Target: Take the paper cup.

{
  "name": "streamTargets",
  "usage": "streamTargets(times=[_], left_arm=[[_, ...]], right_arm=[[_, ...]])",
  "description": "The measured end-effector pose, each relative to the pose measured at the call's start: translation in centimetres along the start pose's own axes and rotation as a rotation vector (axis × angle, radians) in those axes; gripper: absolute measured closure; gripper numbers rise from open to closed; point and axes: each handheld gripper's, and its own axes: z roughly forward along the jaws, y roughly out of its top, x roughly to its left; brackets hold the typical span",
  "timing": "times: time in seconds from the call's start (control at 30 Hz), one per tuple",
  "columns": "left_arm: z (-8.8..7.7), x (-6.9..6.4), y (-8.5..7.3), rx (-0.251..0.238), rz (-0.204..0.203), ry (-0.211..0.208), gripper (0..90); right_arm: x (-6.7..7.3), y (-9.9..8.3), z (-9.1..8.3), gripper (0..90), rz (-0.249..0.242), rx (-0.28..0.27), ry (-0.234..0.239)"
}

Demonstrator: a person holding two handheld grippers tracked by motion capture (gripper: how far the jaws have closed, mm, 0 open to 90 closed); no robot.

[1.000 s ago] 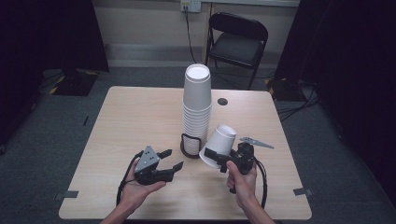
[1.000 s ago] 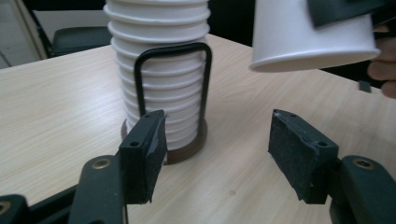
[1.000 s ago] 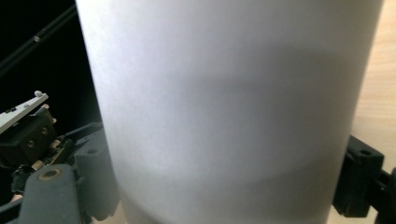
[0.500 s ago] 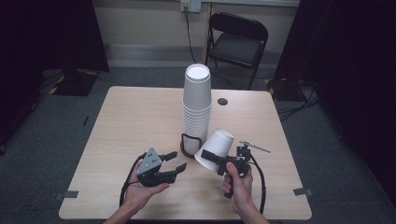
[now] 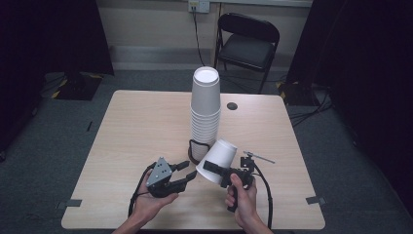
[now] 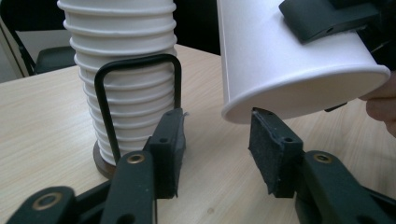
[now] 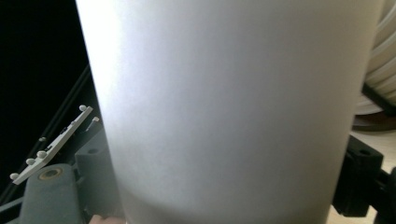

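A person is sitting at a pale wooden desk [image 5: 146,126], holding 1 gripper in each hand. The right gripper [image 5: 214,169] is gripping a single white paper cup [image 5: 218,160], its jaws clamped on the cup's wall, and is holding it tilted in the air with the rim pointing down and to the near left. The cup is hanging just right of a tall stack of white paper cups [image 5: 205,105], which is standing in a black wire holder with a round base [image 5: 195,150] near the middle of the desk.

Compared with 1 second earlier, the held cup is sitting lower and farther left, closer to the left gripper [image 5: 187,174], and both hands are nearer the desk's near edge. As a judgement, the cup is being brought across for a hand-over or a 2-gripper hold, with the stack no longer involved.

The left gripper view is showing what the high view cannot: the left gripper [image 6: 217,140] has its jaws apart, and the cup's rim [image 6: 299,100] is hovering just above the right-hand pad, very close to or barely touching it. The right gripper view is showing the cup's smooth white wall [image 7: 224,112] pressed up close, with ribbed rims of the stack [image 7: 380,56] at the far right edge. The high view alone is showing a black folding chair [image 5: 246,46] beyond the desk.
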Motion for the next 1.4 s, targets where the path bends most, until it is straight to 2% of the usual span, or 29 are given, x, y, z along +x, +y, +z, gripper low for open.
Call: streamTargets(times=[0.07, 0.23, 0.4, 0.53, 0.63, 0.87, 0.97, 1.07, 1.1, 1.13, 1.23, 1.27, 1.33, 1.4], left_arm=[[0.1, -0.1, 0.0, -0.010, 0.024, 0.000, 58.6], [0.7, -0.4, -0.1, -0.018, 0.051, 0.005, 61.5], [0.9, -0.4, -0.1, -0.025, 0.060, 0.020, 64.9], [0.9, -0.5, -0.2, -0.026, 0.077, 0.030, 65.6], [1.0, -0.6, -0.2, -0.022, 0.085, 0.031, 66.2], [1.3, -0.7, -0.3, -0.028, 0.090, 0.042, 68.1], [1.4, -0.6, -0.4, -0.029, 0.072, 0.052, 67.6], [1.4, -0.6, -0.3, -0.025, 0.070, 0.045, 70.0], [1.4, -0.6, -0.3, -0.017, 0.073, 0.028, 72.9], [1.4, -0.6, -0.3, -0.014, 0.076, 0.024, 77.0], [1.4, -0.6, -0.3, -0.017, 0.058, 0.010, 79.3], [1.4, -0.6, -0.3, -0.017, 0.058, 0.010, 79.9], [1.3, -0.6, -0.2, -0.022, 0.081, 0.014, 80.5], [1.2, -0.6, -0.1, -0.020, 0.072, 0.010, 81.7]], right_arm=[[0.0, -0.2, 0.1, 16.3, 0.022, -0.002, 0.011], [0.1, -0.5, 0.6, 16.2, 0.046, 0.011, 0.026], [0.2, -0.7, 0.8, 16.2, 0.067, 0.024, 0.044], [0.2, -1.1, 1.0, 16.2, 0.118, 0.042, 0.065], [0.1, -1.4, 1.3, 16.1, 0.128, 0.055, 0.067], [0.3, -1.6, 1.7, 16.1, 0.130, 0.072, 0.067], [0.4, -1.7, 1.8, 16.1, 0.130, 0.078, 0.070], [0.5, -1.8, 2.0, 16.1, 0.126, 0.087, 0.065], [0.5, -1.9, 2.1, 16.0, 0.131, 0.093, 0.063], [0.5, -1.9, 2.2, 15.8, 0.127, 0.098, 0.066], [0.7, -2.0, 2.3, 14.4, 0.095, 0.098, 0.051], [0.7, -2.0, 2.3, 14.4, 0.095, 0.098, 0.051], [0.8, -1.9, 2.3, 13.0, 0.063, 0.101, 0.056], [0.9, -1.8, 2.3, 12.5, 0.051, 0.103, 0.060]])
